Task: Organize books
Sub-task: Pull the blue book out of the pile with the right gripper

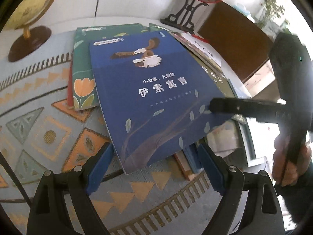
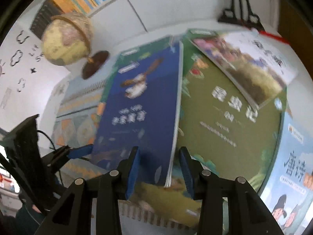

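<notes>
Step in hand looks like squaring the blue book (image 1: 154, 90) onto a pile. It lies face up on the green tulip book (image 1: 83, 74), hanging off it toward the near edge of the tabletop (image 1: 39, 141) with its patterned cloth, near corner over bare cloth.

Right claw (image 2: 159, 168) has its blue pads partly apart, straddling the blue book's page edge at the near right corner. I can't see either pad actually pressing, so I'd call it loose, not clamped. Left claw (image 1: 154, 166) is spread wide just short of the book's near edge, holding nothing.

To do it well I'd guess: bite the corner deeper before dragging, since a thin paperback will flop or fan. Use the left claw as a stop along the near edge.

Long axis runs from near edge toward the back wall, skewed a bit, title top pointing at the globe (image 1: 27, 5) side. Olive book (image 2: 225, 117) lies just beside, right.
</notes>
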The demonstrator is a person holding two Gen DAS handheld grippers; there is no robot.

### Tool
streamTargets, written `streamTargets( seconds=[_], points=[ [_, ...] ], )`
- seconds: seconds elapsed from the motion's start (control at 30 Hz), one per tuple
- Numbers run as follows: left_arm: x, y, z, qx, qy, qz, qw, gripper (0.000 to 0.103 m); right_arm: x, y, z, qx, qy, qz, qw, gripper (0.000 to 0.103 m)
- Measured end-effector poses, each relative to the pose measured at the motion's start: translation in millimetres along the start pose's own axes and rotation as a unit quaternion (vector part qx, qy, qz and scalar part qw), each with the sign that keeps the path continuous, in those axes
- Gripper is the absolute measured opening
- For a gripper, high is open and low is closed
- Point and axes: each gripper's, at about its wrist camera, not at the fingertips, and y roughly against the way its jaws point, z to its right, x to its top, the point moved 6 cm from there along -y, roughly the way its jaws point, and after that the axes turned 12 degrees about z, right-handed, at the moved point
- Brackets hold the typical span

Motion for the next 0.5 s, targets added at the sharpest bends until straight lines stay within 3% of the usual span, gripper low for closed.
streamTargets(
  seconds=[0.2, 0.37, 0.43, 0.5],
  points=[
    [5, -6, -3, -0.004, 0.022, 0.001, 0.9998, 0.086, -3, 5, 3, -0.012, -0.009, 0.024, 1.000, 0.041],
    [8, -7, -10, -0.009, 0.069, 0.016, 0.9974, 0.082, -6, 4, -11, 0.000, -0.003, 0.027, 1.000, 0.037],
    [11, 0, -13, -0.008, 0.085, 0.026, 0.9960, 0.077, -4, 9, -15, 0.005, -0.002, 0.035, 0.999, 0.022],
    [12, 8, -15, -0.028, 0.105, 0.031, 0.9936, 0.073, -3, 20, -18, 0.037, -0.017, 0.043, 0.998, 0.018]
  ],
)
